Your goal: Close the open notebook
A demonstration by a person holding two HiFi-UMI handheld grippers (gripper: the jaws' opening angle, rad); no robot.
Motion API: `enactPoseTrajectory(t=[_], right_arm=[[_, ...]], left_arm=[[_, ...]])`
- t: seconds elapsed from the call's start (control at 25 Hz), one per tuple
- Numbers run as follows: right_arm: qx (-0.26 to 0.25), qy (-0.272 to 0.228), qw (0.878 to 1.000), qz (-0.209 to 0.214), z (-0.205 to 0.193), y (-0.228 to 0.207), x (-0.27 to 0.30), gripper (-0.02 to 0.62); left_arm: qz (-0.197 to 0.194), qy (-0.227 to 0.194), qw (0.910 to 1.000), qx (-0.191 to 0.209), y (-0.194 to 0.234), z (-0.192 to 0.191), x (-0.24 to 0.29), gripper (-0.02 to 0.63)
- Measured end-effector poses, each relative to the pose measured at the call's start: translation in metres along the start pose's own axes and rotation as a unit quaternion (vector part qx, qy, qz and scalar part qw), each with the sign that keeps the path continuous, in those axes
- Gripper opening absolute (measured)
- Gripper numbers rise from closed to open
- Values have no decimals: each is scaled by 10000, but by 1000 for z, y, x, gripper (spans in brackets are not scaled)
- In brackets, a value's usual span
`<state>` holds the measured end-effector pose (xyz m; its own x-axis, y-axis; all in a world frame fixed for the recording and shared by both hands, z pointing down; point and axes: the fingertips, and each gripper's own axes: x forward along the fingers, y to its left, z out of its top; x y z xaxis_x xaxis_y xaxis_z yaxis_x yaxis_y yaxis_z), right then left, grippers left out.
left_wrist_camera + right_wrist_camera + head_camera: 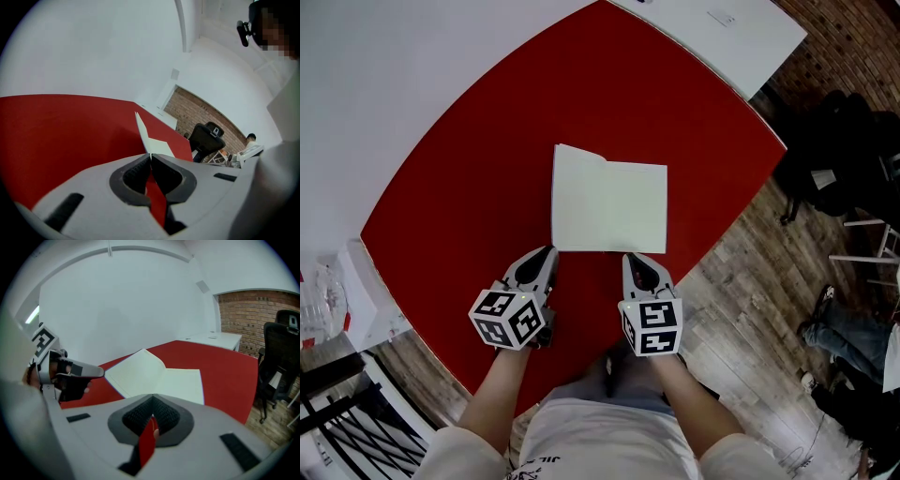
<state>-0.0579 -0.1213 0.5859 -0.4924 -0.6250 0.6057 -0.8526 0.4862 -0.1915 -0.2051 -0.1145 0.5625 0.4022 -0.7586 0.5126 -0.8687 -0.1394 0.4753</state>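
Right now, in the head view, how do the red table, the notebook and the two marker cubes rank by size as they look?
1. red table
2. notebook
3. left cube and right cube: they look alike, so I do not rank them. Both are nearer the camera than the notebook.

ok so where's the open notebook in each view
Head view: open notebook at the centre.
Left gripper view: notebook near centre, slightly low, seen almost edge-on.
Right gripper view: notebook at centre, both pages showing.
Shared landmark: the red tabletop under it, in all three.
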Motion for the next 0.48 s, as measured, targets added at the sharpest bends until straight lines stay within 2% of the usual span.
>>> enactPoseTrajectory(t=[0.24, 0.48], right_arm=[[77, -71, 9999, -92, 3, -10, -7, -2], [188, -117, 9994, -262, 2, -29, -20, -2]], left_arm=[[-520, 30, 9983, 277, -50, 8, 9, 15], [-837, 162, 9945, 600, -90, 3, 25, 15]])
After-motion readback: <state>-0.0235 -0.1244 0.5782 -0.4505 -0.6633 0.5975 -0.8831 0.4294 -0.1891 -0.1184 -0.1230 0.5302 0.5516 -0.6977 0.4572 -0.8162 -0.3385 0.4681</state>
